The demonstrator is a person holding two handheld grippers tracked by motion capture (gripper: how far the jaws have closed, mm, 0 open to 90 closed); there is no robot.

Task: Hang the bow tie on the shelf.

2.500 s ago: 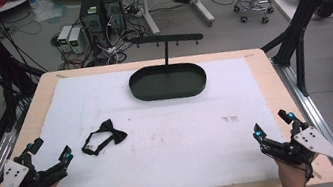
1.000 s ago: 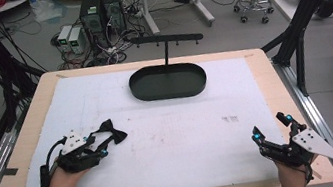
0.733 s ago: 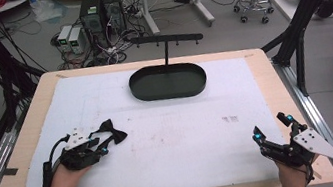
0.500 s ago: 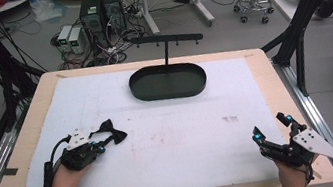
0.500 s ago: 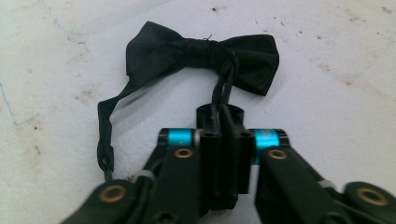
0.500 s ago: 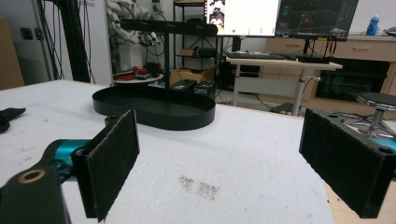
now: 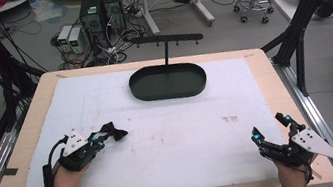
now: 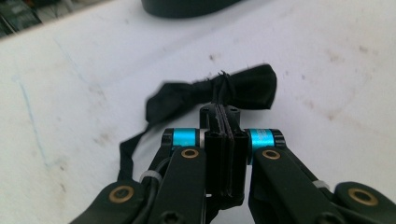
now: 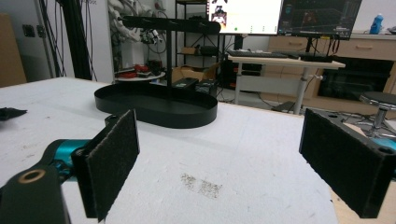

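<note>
A: Where does the black bow tie (image 8: 212, 95) stand right now?

B: It lies flat on the white tabletop (image 7: 186, 136), on the person's left side, well apart from the black oval tray (image 7: 168, 82) with its hanger stand (image 7: 164, 40) at the far edge. Its strap (image 8: 127, 148) trails back toward the person.

A: And the left tool (image 8: 225, 122)?

B: Its jaws have just been closing, and the left gripper view has them pressed together on the knot at the middle of the bow tie, one wing spreading to each side of the pads. So I'd call the grasp made.

A: Has the bow tie left the surface?

B: Not as far as I can tell. In the high view it looks to rest on the tabletop just ahead of the left tool (image 7: 97, 142).

A: What about the right tool (image 7: 272, 127)?

B: It waits near the person's right corner, jaws wide apart with nothing between them, looking toward the tray.

A: So how far along?

B: Early, I judge. The pick is secured; lifting and carrying remain, likely toward the tray or its stand, which both appear bare.
</note>
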